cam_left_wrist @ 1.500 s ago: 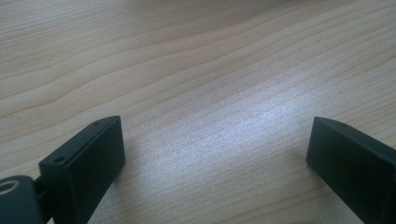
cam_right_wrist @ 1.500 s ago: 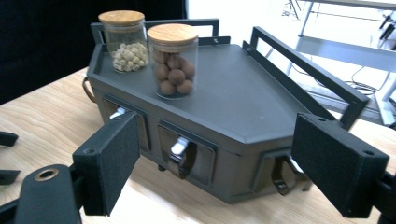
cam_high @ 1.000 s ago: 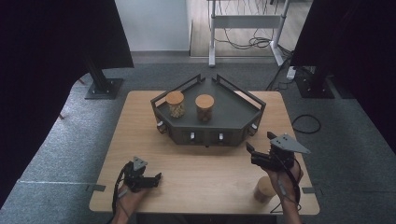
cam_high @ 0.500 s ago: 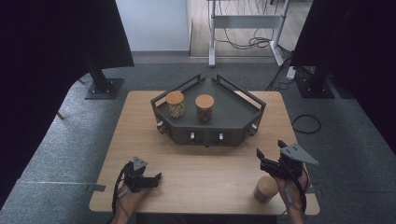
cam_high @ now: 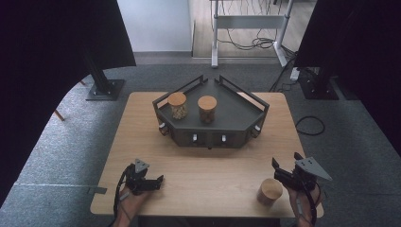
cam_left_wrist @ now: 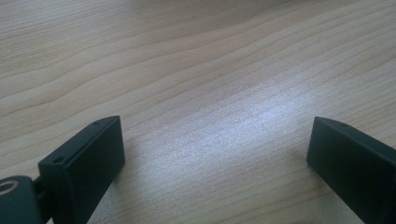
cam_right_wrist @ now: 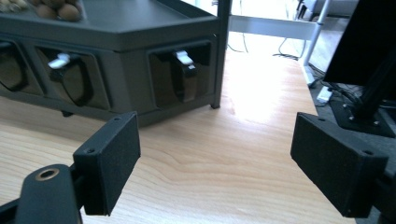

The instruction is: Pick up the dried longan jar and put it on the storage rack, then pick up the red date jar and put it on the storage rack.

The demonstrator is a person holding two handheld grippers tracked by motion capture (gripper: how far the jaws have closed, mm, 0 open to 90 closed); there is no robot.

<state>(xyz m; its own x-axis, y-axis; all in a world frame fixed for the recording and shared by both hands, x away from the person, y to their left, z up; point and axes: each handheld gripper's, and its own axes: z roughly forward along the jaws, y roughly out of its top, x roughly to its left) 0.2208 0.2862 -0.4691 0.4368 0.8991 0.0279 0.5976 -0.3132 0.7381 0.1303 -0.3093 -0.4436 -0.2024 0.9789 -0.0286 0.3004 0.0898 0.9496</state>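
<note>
1. At five o'clock on the surface (cam_high: 203, 165), the jar (cam_high: 269, 191) stands just left of the right tool (cam_high: 279, 171) — jaws wide, empty.
2. Left tool (cam_high: 158, 180) rests wide, empty.
3. Risk: descending off-centre — a jaw could tip the jar.

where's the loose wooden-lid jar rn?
High view: the jar stands at the table's near right edge, just left of the right gripper, apart from the tray.

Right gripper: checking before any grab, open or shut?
Open: the right gripper has jaws wide apart, only bare table between them.
</note>
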